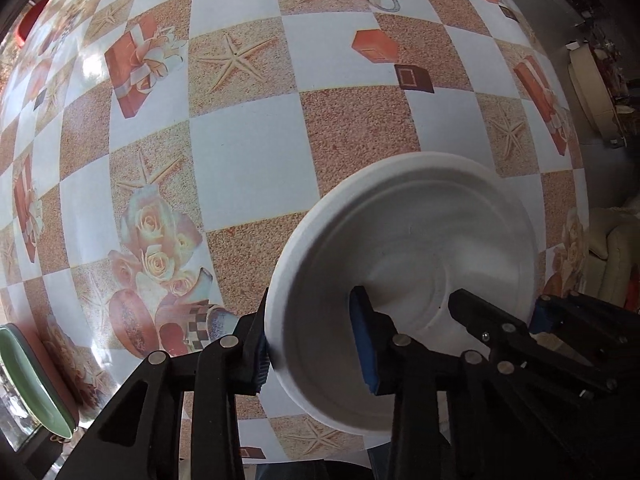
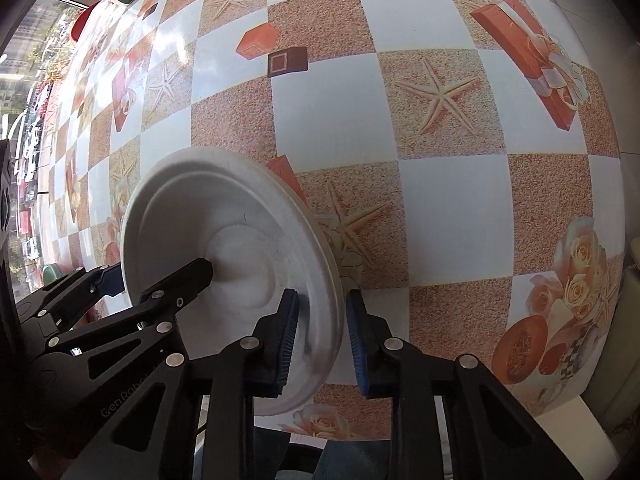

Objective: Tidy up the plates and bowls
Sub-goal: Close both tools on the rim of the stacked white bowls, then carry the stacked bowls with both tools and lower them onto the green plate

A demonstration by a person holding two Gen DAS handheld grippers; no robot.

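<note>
Left tool (image 1: 316, 352): black linkage arms, silver round rivets, ribbed blue pads (image 1: 363, 344). Right tool (image 2: 322, 344): same black frame, triangular cutouts, silver rivets, small screws, blue ribbed pads (image 2: 356, 344), faint "GenRob" lettering on arm.

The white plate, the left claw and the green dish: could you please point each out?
white plate (image 1: 420, 240): left wrist view, inner surface.
left claw (image 1: 312, 344): left wrist view, midway between fingertips.
green dish (image 1: 28, 376): left wrist view, rim.
</note>
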